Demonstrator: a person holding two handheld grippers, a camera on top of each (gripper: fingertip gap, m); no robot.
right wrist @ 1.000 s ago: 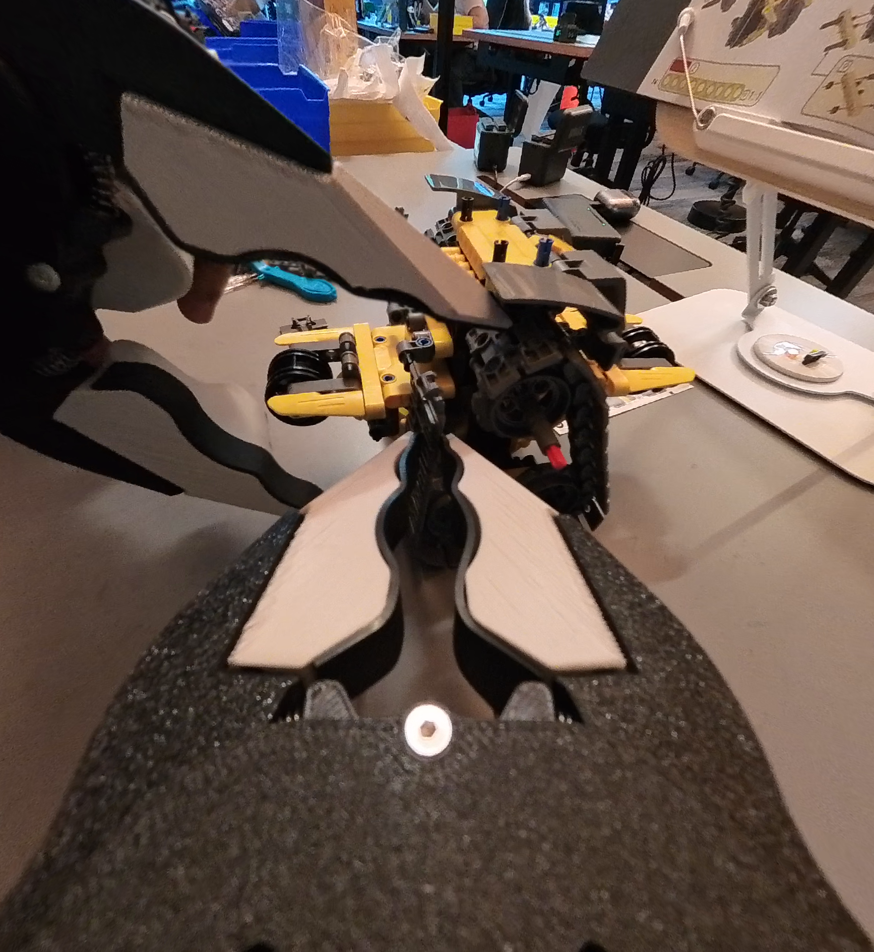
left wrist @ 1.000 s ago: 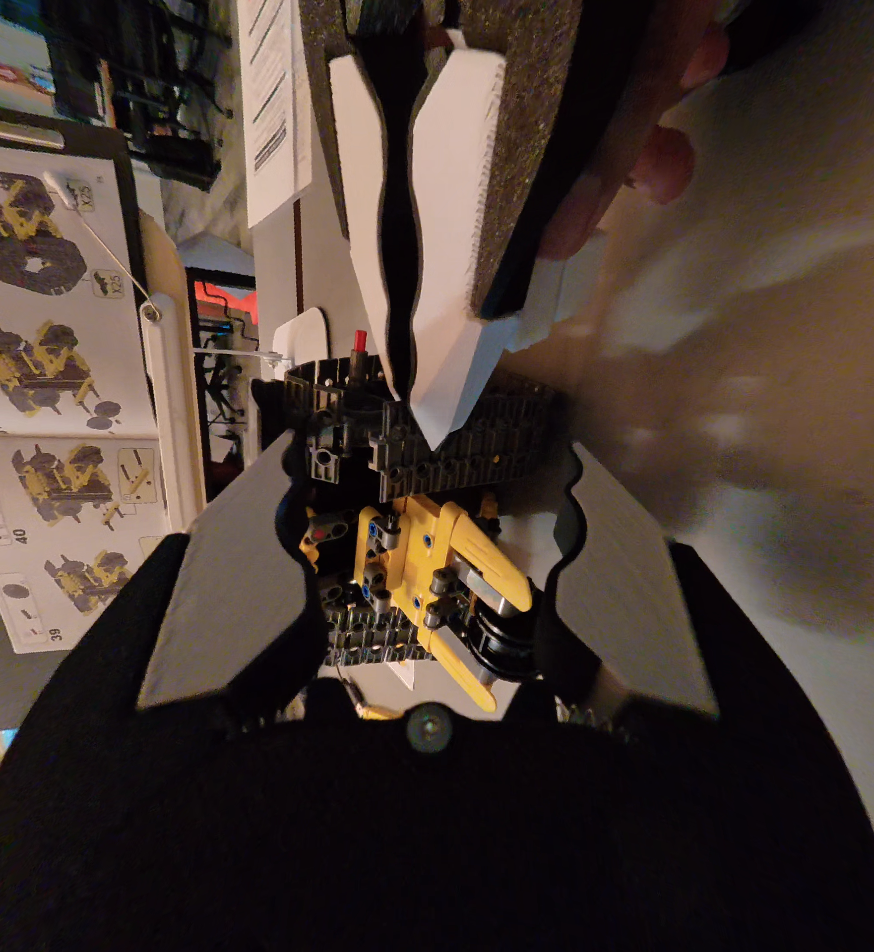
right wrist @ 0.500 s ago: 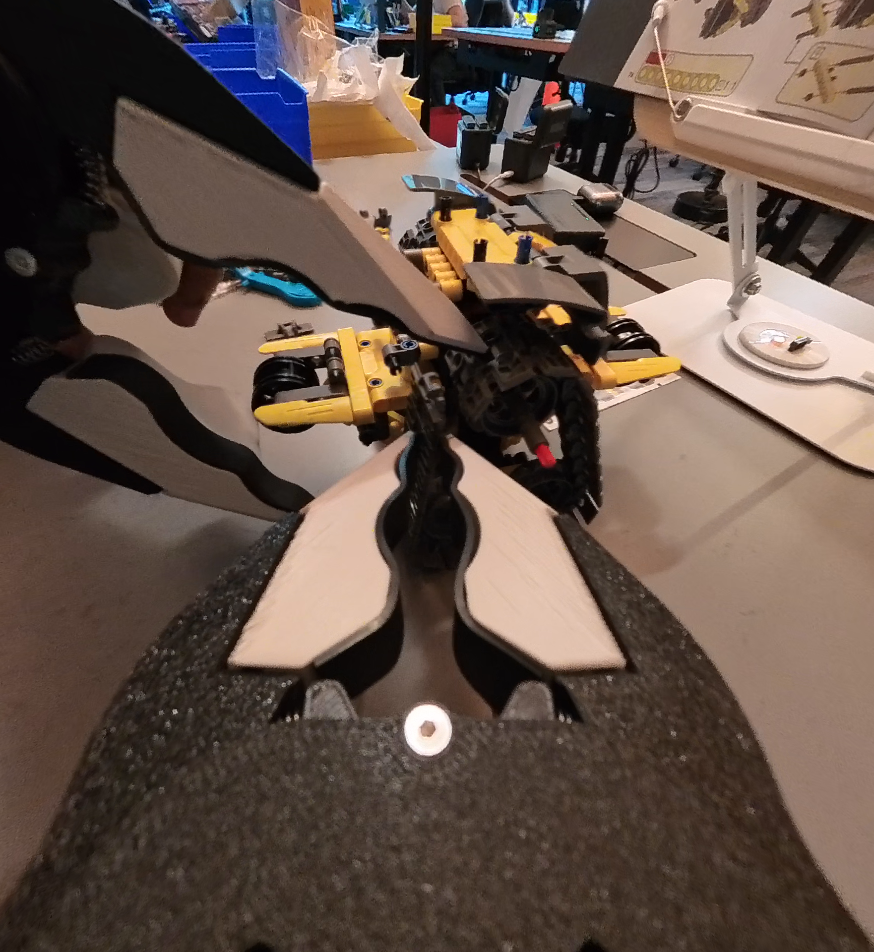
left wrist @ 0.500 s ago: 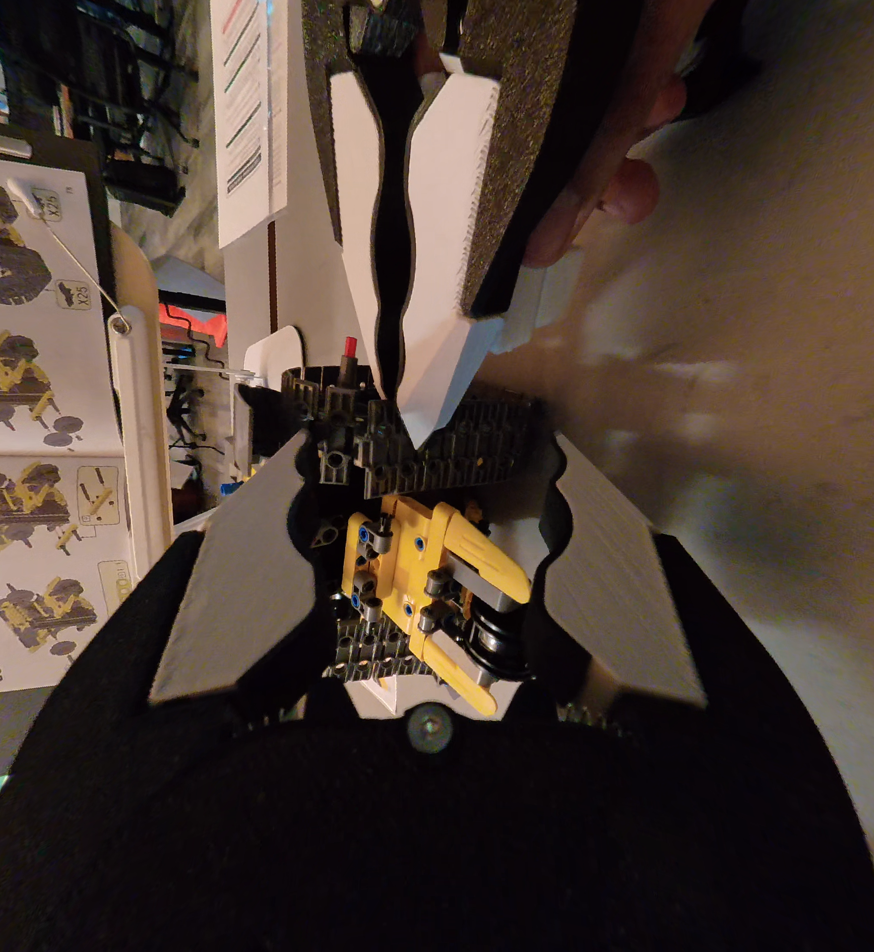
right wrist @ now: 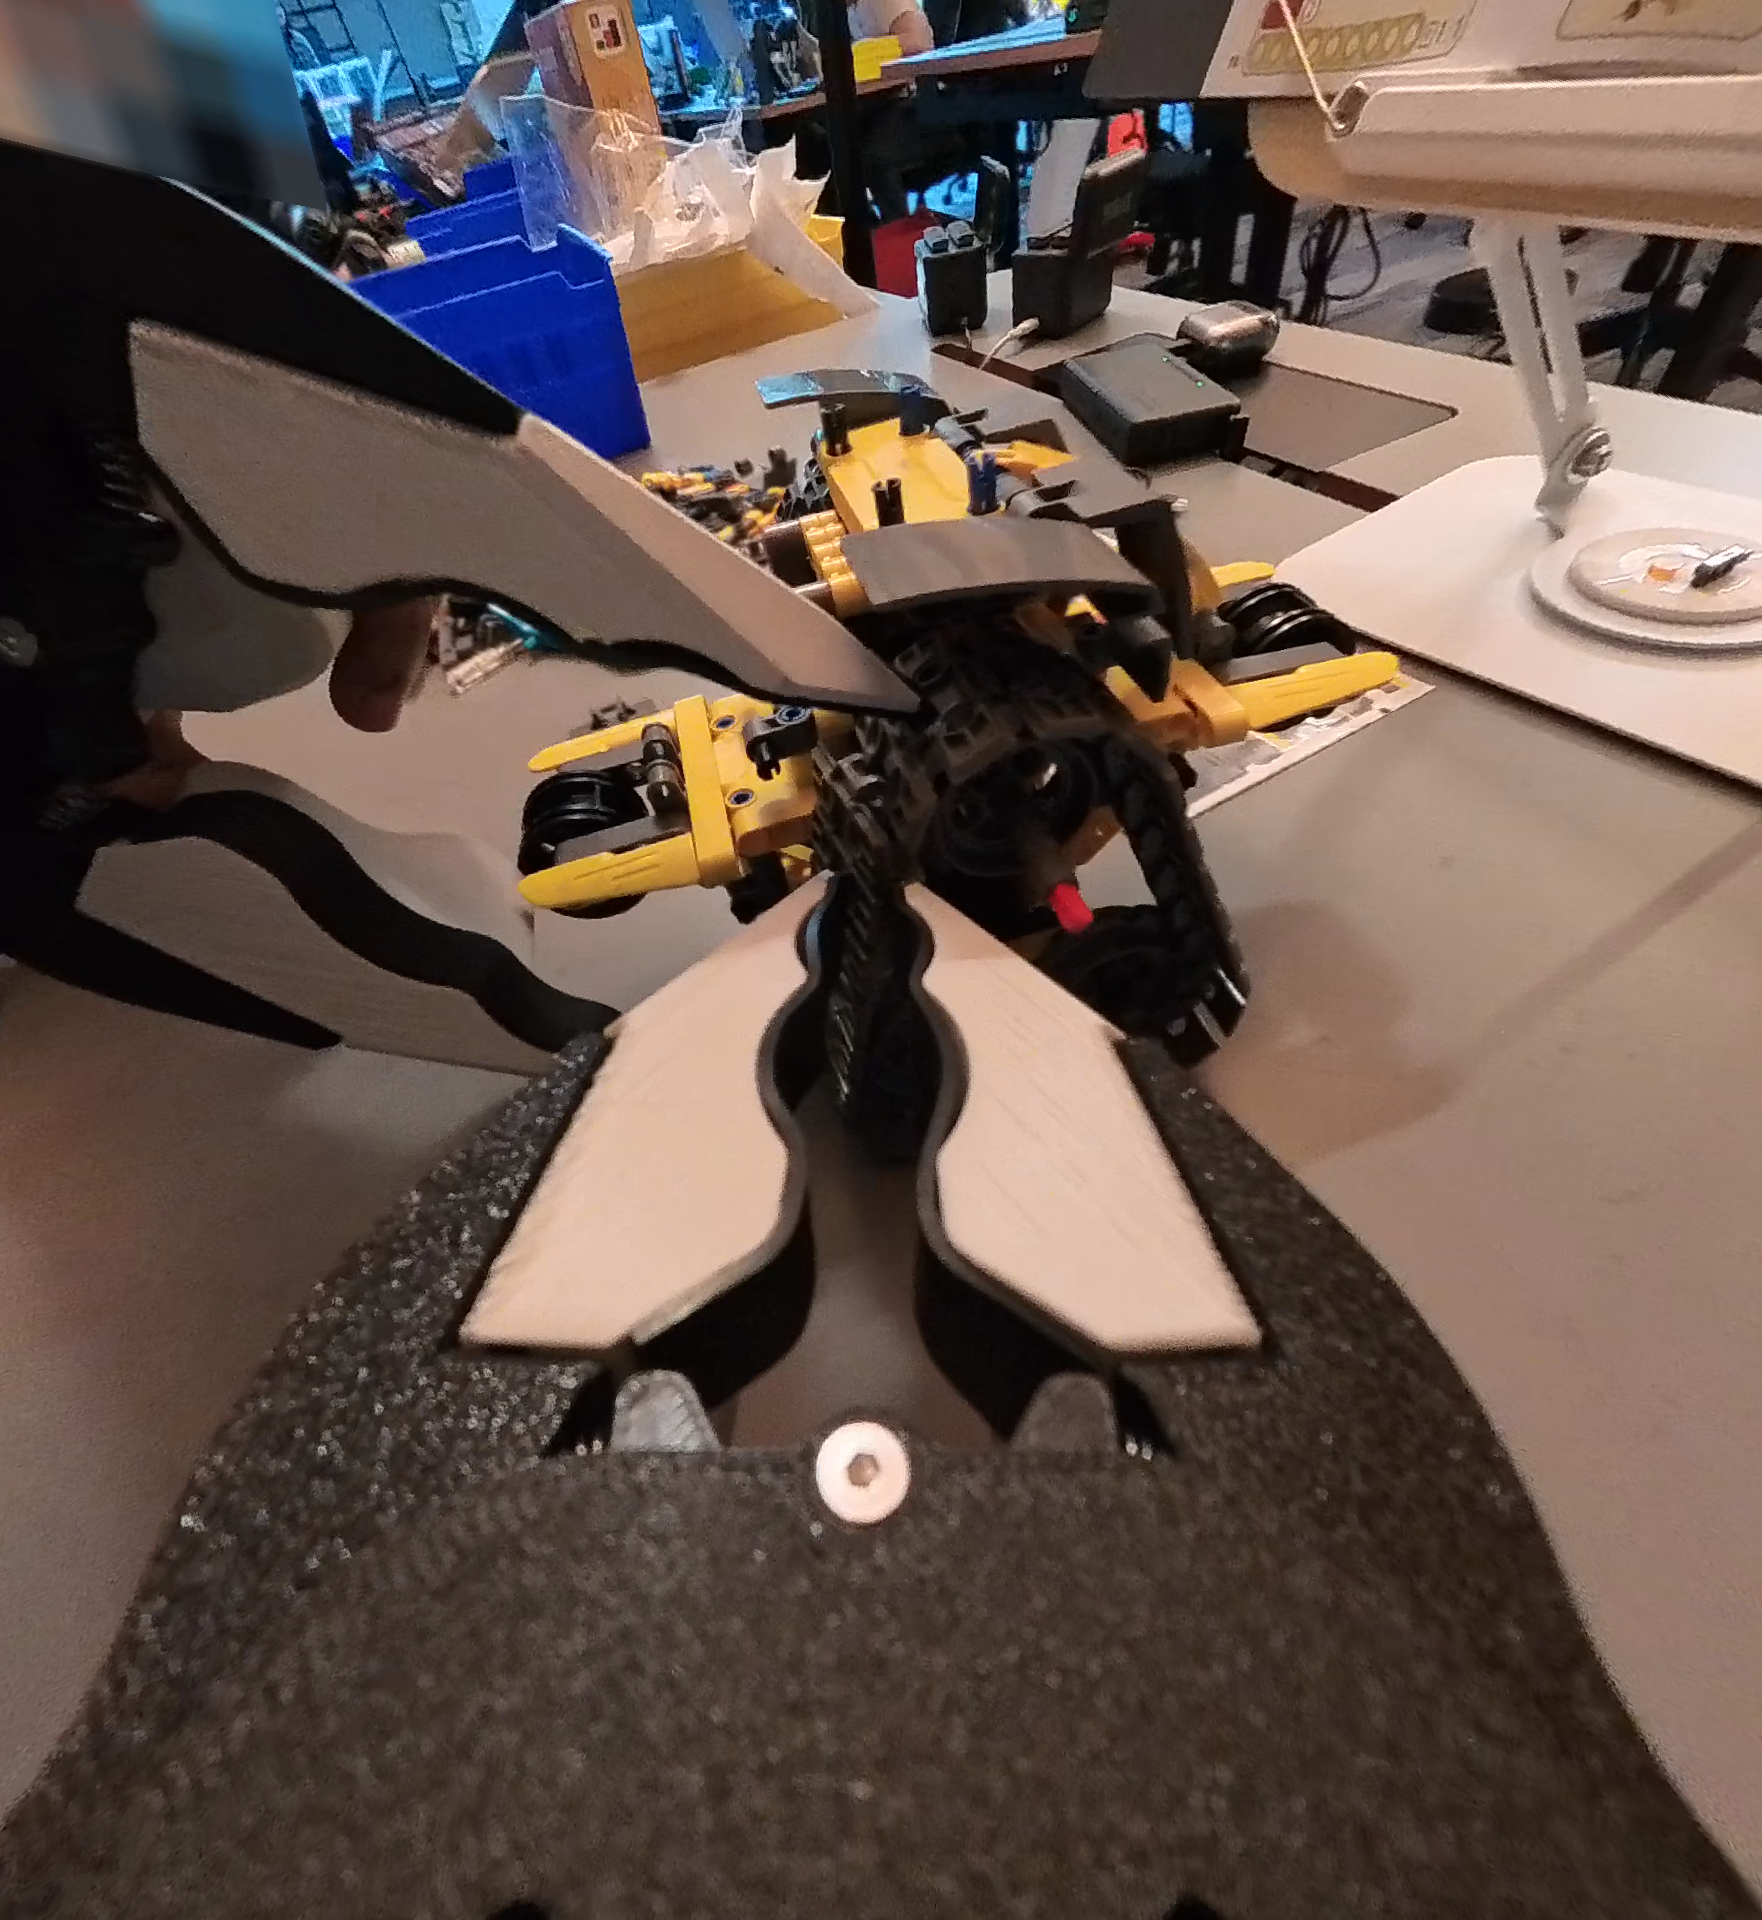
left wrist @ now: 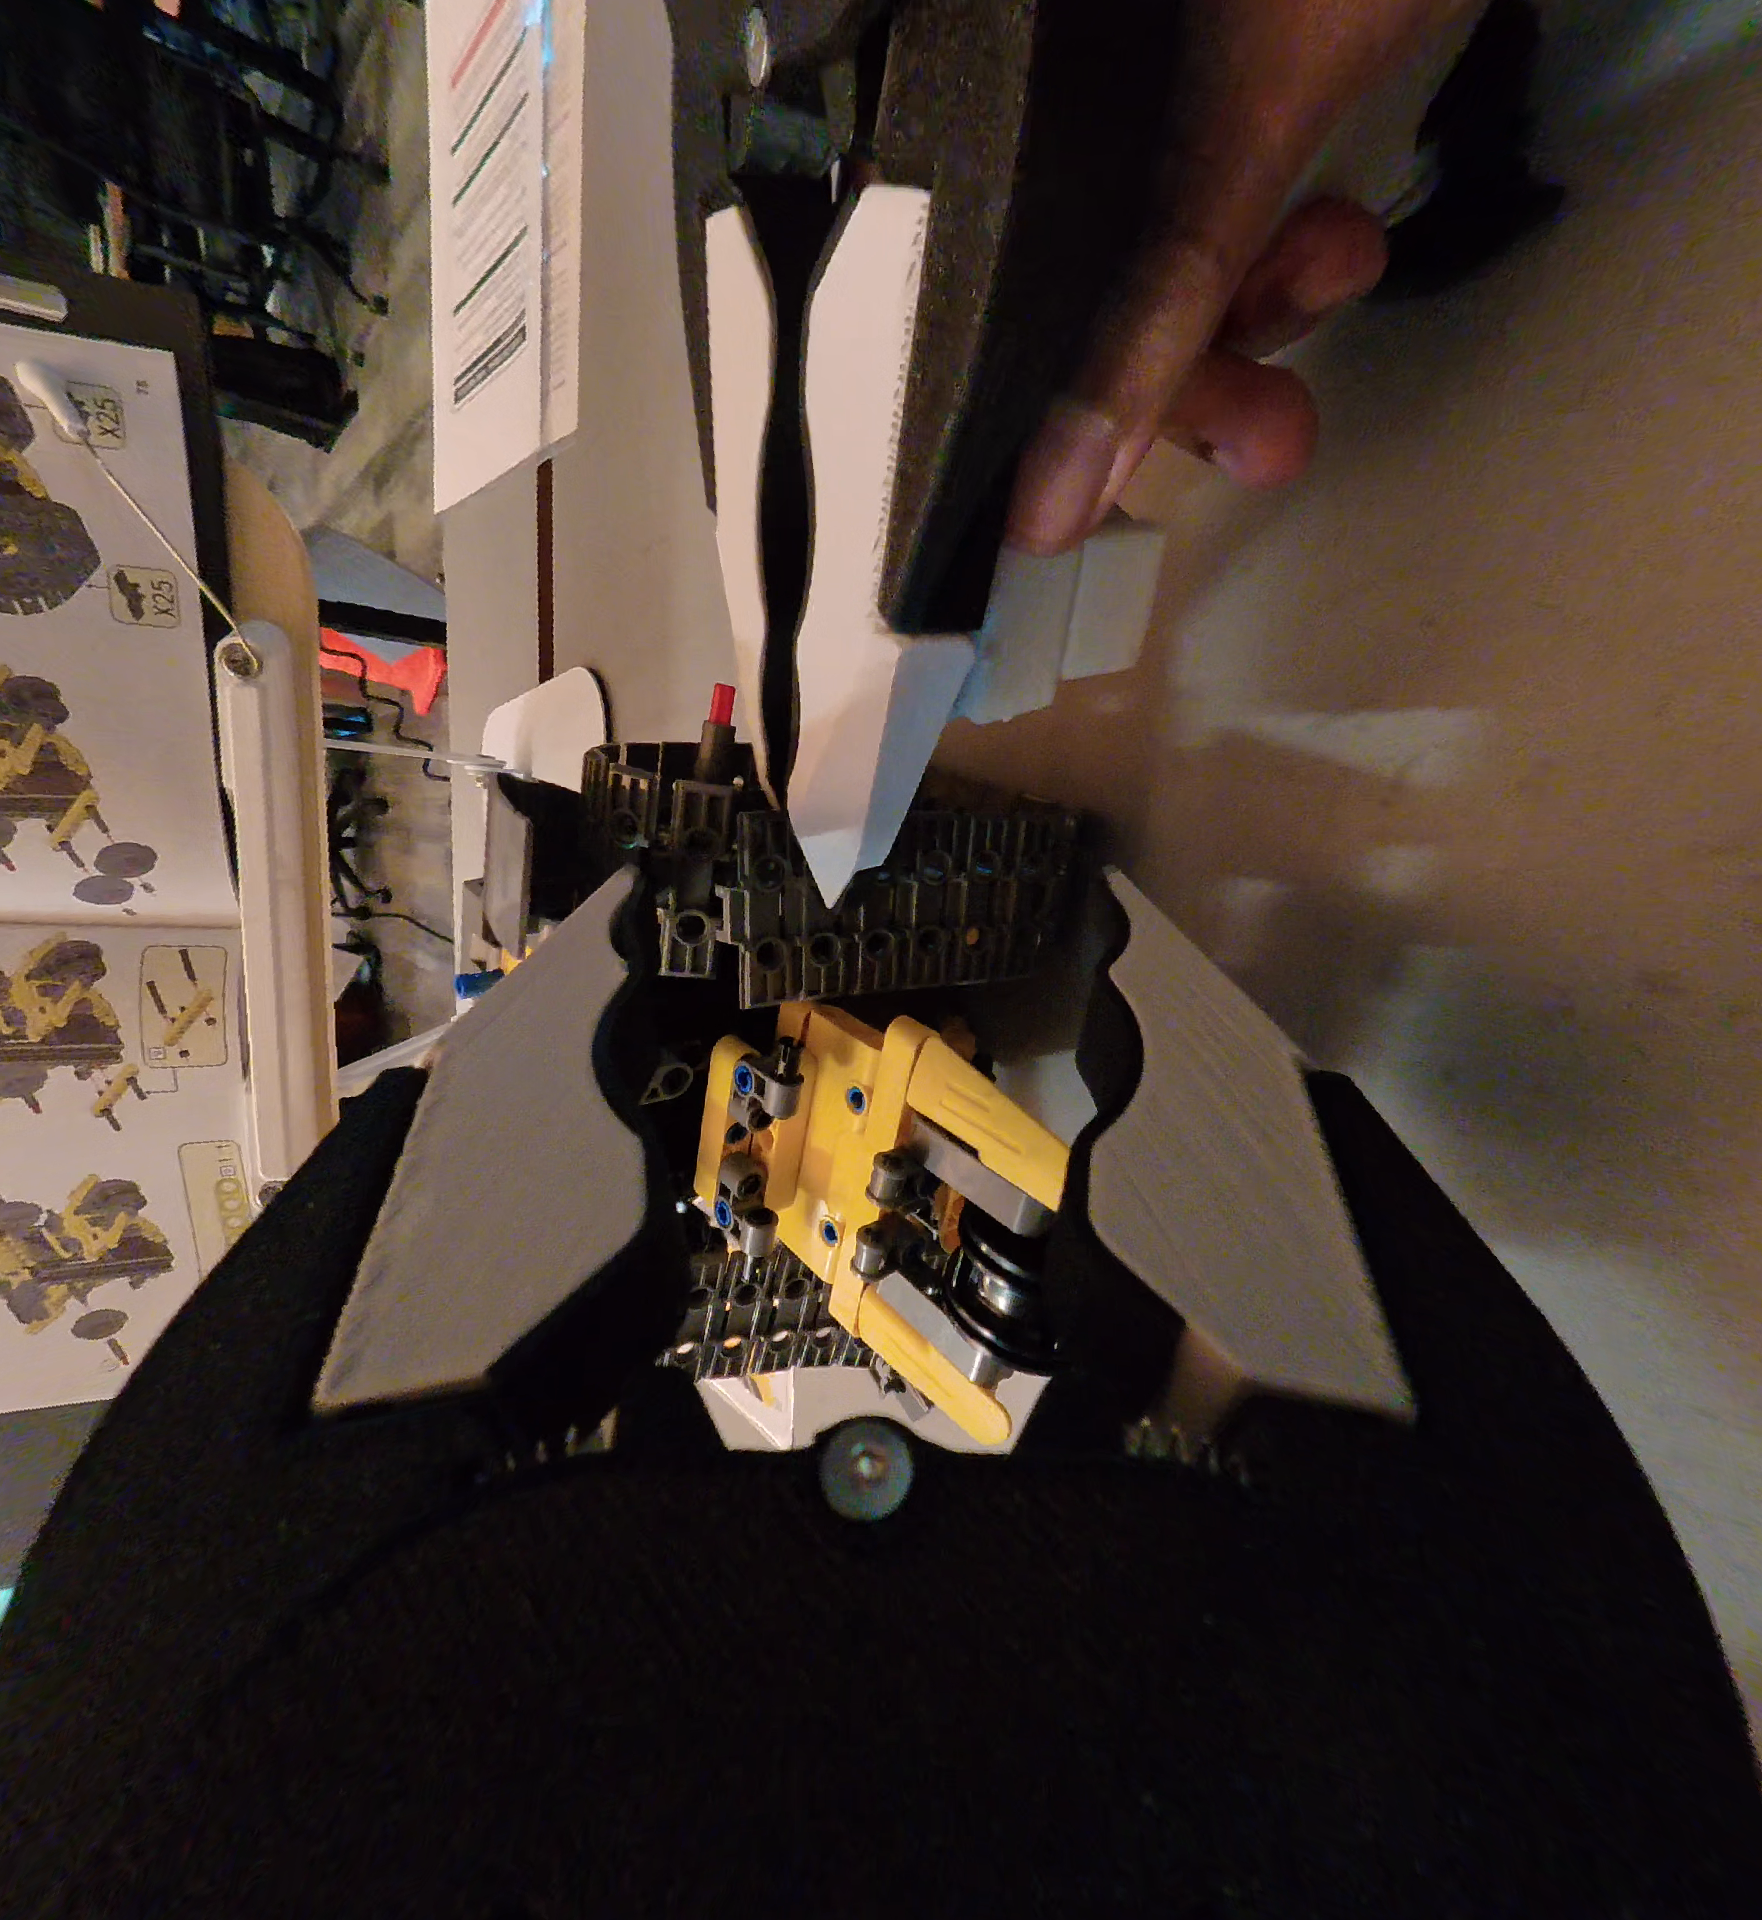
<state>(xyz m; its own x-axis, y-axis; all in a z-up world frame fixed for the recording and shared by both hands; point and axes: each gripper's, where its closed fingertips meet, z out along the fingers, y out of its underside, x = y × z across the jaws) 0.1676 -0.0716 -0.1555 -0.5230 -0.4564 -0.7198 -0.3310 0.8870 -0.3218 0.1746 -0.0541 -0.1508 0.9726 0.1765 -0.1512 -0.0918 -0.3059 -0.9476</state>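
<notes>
Model: yellow and black brick-built vehicle (right wrist: 918,665) of studded beams and ribbed track links, on the matte grey table (right wrist: 1479,1039) beside the white stand base (right wrist: 1479,582).
Right gripper: (right wrist: 861,904) pale wavy-edged fingers close together, pinching the black segmented track (right wrist: 872,831) at the model's near end.
Left gripper: (left wrist: 872,1039) fingers wide apart, straddling the yellow side block (left wrist: 835,1143); upper tip touches the model, lower one beneath it.
Hand: (left wrist: 1189,343) wrapped around the right gripper's grainy black body.
Booklet: (left wrist: 56,831) open on the stand, wire clip across the page.
Bins: blue (right wrist: 534,312) and yellow (right wrist: 721,301), far side of table.
</notes>
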